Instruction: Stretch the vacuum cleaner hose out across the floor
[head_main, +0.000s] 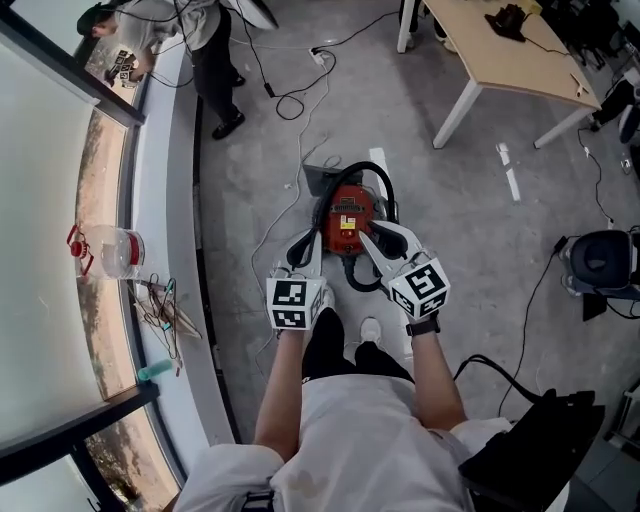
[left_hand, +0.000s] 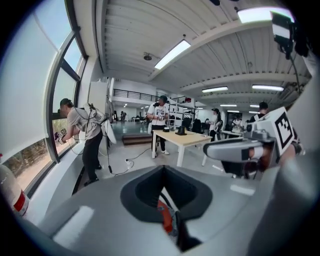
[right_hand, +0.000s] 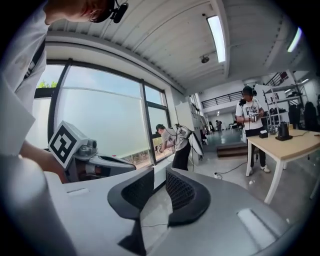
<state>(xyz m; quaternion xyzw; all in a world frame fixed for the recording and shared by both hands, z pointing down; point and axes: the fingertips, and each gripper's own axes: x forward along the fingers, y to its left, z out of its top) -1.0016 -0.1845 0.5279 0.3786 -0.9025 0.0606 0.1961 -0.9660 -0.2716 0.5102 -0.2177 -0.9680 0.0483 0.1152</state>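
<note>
A red vacuum cleaner (head_main: 346, 220) stands on the grey floor just ahead of my feet. Its black hose (head_main: 360, 169) is looped over the top and curls round under the body. Both grippers hang over it in the head view. My left gripper (head_main: 316, 240) is at the cleaner's left side, its jaws shut with nothing between them. In the left gripper view (left_hand: 164, 172) a bit of the red body (left_hand: 164, 218) shows below the pads. My right gripper (head_main: 368, 240) is over the cleaner's right side. Its jaws (right_hand: 160, 181) stand a little apart and only floor shows in the gap.
A wooden table (head_main: 515, 62) with white legs stands at the far right. Cables (head_main: 298, 100) trail over the floor behind the cleaner. A person (head_main: 214, 60) works at the window sill (head_main: 165, 270), which holds a plastic jar (head_main: 118, 250). A dark office chair (head_main: 602, 262) is at the right.
</note>
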